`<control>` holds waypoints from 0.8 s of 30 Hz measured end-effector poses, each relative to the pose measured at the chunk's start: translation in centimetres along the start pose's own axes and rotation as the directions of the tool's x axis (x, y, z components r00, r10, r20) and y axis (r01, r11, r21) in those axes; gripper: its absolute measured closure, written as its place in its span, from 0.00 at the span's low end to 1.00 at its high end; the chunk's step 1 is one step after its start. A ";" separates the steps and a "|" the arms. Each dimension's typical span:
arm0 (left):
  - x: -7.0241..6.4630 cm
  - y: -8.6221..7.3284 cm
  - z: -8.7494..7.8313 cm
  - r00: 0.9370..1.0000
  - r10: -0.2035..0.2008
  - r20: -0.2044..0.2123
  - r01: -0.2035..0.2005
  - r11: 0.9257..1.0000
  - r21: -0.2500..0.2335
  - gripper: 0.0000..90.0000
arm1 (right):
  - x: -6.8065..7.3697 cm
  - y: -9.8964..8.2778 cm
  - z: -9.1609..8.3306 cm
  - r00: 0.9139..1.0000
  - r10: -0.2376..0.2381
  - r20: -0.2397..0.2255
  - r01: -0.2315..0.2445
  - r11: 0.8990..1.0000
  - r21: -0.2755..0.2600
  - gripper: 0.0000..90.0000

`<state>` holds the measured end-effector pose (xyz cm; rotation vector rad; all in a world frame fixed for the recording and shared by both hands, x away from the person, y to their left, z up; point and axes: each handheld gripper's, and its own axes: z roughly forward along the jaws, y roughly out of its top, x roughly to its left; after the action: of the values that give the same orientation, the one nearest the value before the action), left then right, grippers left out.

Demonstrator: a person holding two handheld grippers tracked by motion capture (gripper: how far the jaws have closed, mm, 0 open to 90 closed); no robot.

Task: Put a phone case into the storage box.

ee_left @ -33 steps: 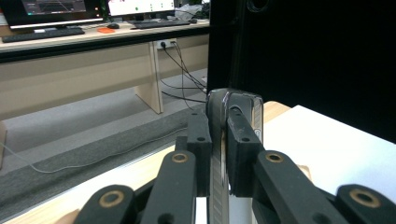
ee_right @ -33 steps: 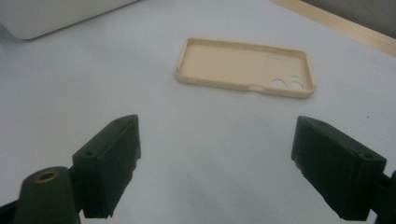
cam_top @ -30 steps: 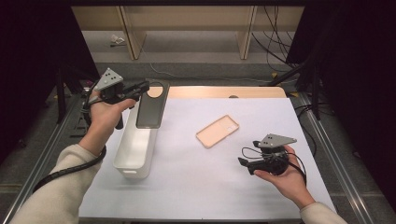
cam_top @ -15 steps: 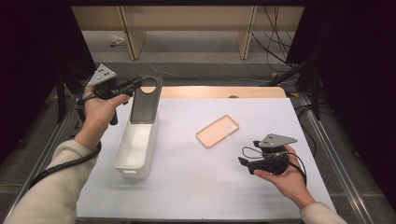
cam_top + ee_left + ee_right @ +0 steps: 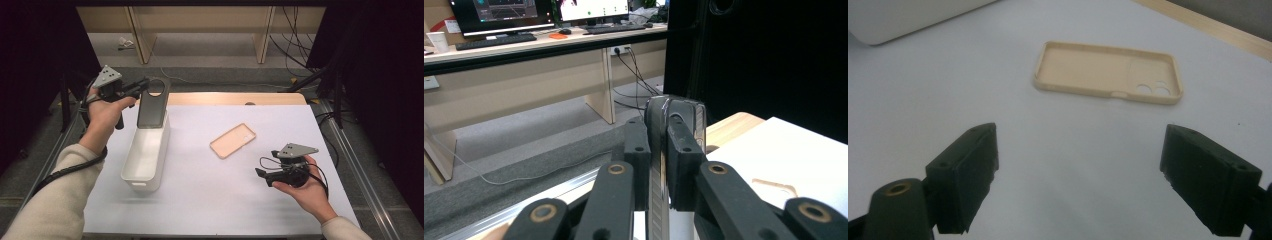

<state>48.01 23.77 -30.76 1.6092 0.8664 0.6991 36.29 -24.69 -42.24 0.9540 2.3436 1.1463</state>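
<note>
My left gripper (image 5: 143, 88) is shut on the upper end of a dark phone (image 5: 151, 108), which hangs upright over the far end of a white bin (image 5: 145, 161). In the left gripper view the phone (image 5: 660, 107) stands edge-on, and the gripper (image 5: 657, 152) clamps it from both sides. A tan phone case (image 5: 232, 140) lies hollow side up on the white mat. My right gripper (image 5: 261, 175) rests low at the right, open, pointing toward the case (image 5: 1108, 73). Nothing sits between the right gripper's (image 5: 1082, 167) jaws.
The white mat (image 5: 210, 200) covers a wooden table (image 5: 225, 98) with metal rails along both sides. Beyond the far edge are wooden bench legs (image 5: 140, 40) and cables on the floor. A desk with monitors (image 5: 499, 15) stands farther off.
My left hand has carried the dark phone a little to the left and away, toward the bin's far end. The right hand and the tan case have stayed put.
</note>
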 end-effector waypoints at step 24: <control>2.2 -1.0 1.5 0.999 -0.008 -0.053 0.009 0.999 0.036 0.90 | -0.1 0.0 0.0 1.000 -0.001 -0.001 0.001 1.000 -0.001 0.18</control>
<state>50.23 24.89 -32.09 1.6244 0.9288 0.7268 36.32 -24.74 -42.24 0.9523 2.3438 1.1483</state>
